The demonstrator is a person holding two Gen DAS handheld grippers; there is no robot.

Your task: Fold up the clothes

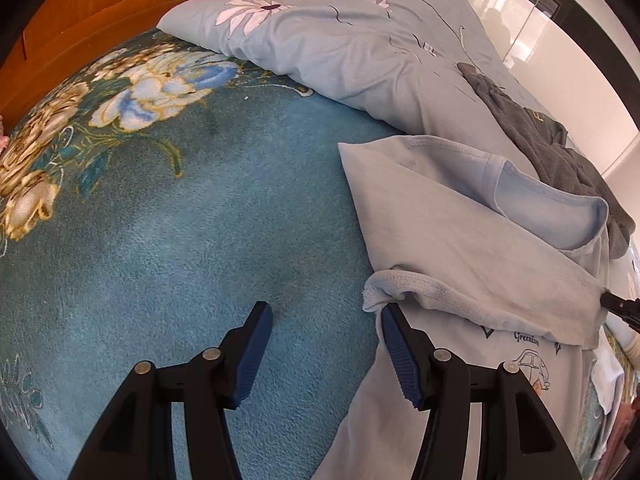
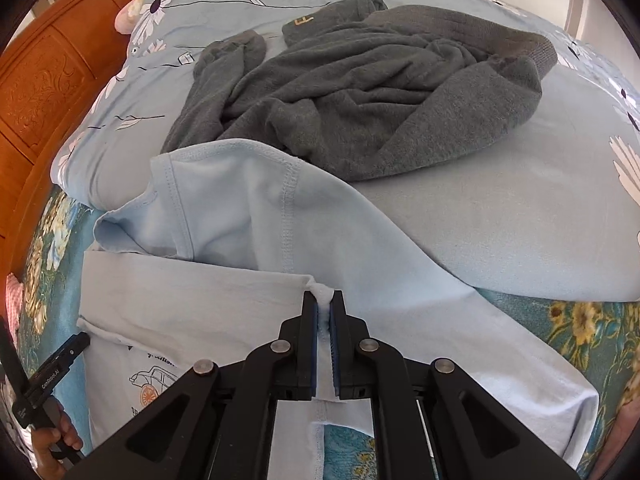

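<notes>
The light blue T-shirt (image 2: 224, 312) is found spread on the teal floral blanket (image 1: 160, 240), its upper part lapping onto the pale blue daisy-print duvet (image 1: 340, 40). A fold of its fabric is gripped between the clenched jaws of the right gripper (image 2: 324, 304), the pinched ridge showing just beyond the fingertips. The left gripper (image 1: 326, 320) is held with jaws spread apart over bare blanket; nothing lies between them, and a rolled hem of the shirt is seen touching the outer side of one blue pad (image 1: 396, 344). A crumpled grey sweater (image 2: 360, 92) is noted on the duvet, just behind the shirt's collar. A wooden headboard (image 2: 44, 80) is observed beyond.
</notes>
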